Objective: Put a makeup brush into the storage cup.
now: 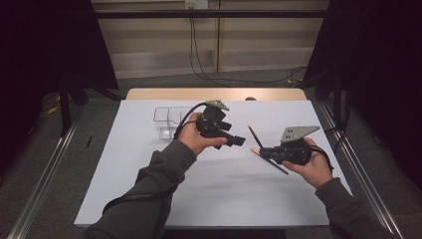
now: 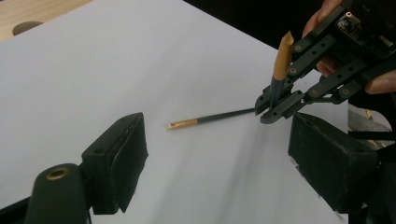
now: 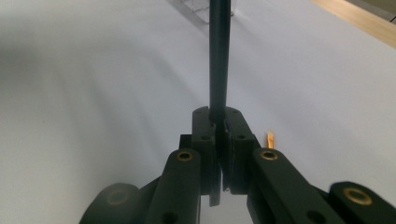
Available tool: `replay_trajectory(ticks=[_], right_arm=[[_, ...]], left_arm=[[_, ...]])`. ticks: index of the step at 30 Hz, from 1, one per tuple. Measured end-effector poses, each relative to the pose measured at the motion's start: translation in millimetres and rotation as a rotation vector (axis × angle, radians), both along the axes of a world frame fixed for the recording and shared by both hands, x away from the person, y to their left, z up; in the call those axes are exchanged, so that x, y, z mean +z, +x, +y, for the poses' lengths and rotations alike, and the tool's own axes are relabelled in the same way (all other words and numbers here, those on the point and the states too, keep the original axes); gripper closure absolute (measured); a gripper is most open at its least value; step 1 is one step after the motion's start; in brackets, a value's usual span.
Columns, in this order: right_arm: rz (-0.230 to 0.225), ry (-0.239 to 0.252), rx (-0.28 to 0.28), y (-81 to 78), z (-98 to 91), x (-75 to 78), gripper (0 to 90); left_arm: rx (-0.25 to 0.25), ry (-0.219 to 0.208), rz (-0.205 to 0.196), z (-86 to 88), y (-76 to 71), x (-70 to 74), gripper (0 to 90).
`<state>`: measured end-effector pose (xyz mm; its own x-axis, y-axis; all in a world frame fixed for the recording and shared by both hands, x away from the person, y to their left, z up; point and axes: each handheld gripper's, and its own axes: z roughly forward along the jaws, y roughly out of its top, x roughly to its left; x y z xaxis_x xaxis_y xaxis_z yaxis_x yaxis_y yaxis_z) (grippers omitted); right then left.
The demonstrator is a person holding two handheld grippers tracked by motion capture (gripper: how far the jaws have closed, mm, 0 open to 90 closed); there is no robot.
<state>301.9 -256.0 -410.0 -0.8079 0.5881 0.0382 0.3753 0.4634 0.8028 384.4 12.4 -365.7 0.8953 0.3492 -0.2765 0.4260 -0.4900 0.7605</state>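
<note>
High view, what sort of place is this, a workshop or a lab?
Probably a lab recording station: a table under a plain white sheet, black curtains on both sides, and a person working hand-held claws, the right claw gripping a pencil.

Both forearms wear dark grey-green sleeves with ribbed cuffs. The left gripper (image 1: 238, 141) and right gripper (image 1: 264, 152) are matt black, each topped behind its jaws by a grey three-cornered plate with small holes. Brass-coloured pivot pins dot the linkage bars behind the jaws; a black cable trails rearward.
</note>
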Motion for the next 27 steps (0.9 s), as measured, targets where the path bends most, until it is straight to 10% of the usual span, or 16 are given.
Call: replay_trajectory(ticks=[27], right_arm=[[0.002, 0.123, -0.042, 2.9, 8.6, 2.8, 85.2]], left_arm=[[0.099, -0.187, -0.048, 0.2, -1.2, -5.5, 27.3]])
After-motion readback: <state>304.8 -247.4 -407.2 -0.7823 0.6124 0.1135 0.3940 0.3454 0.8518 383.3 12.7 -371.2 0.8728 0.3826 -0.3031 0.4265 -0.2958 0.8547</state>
